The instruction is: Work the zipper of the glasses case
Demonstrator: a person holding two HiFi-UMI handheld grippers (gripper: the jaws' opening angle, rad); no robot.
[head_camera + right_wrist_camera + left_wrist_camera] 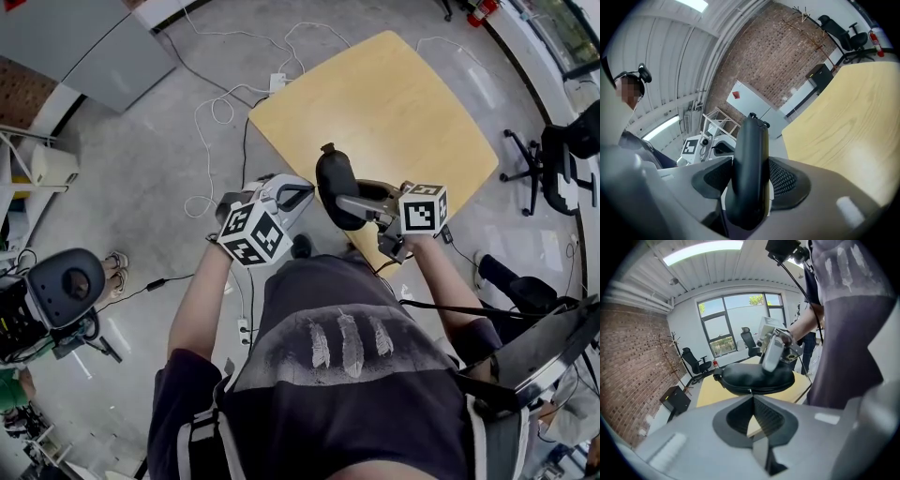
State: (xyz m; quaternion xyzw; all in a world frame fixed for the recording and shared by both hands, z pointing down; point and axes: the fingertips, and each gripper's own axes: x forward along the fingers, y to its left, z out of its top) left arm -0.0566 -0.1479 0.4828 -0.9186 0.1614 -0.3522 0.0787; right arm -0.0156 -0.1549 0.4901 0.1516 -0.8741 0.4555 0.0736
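I see a black glasses case (333, 178) held up in the air above the near edge of the yellow wooden table (394, 103). My right gripper (344, 202) is shut on it across its middle; in the right gripper view the case (751, 154) stands on edge between the two pads. My left gripper (302, 195) comes in from the left with its jaws shut. In the left gripper view its tips (753, 398) meet right at the small zipper pull (750, 391) on the seam of the case (750, 376).
White cables (216, 112) and a power strip (277, 82) lie on the grey floor left of the table. A black office chair (553, 159) stands at the right. A black rig (66, 286) sits at the far left, next to a person's sandalled feet (117, 262).
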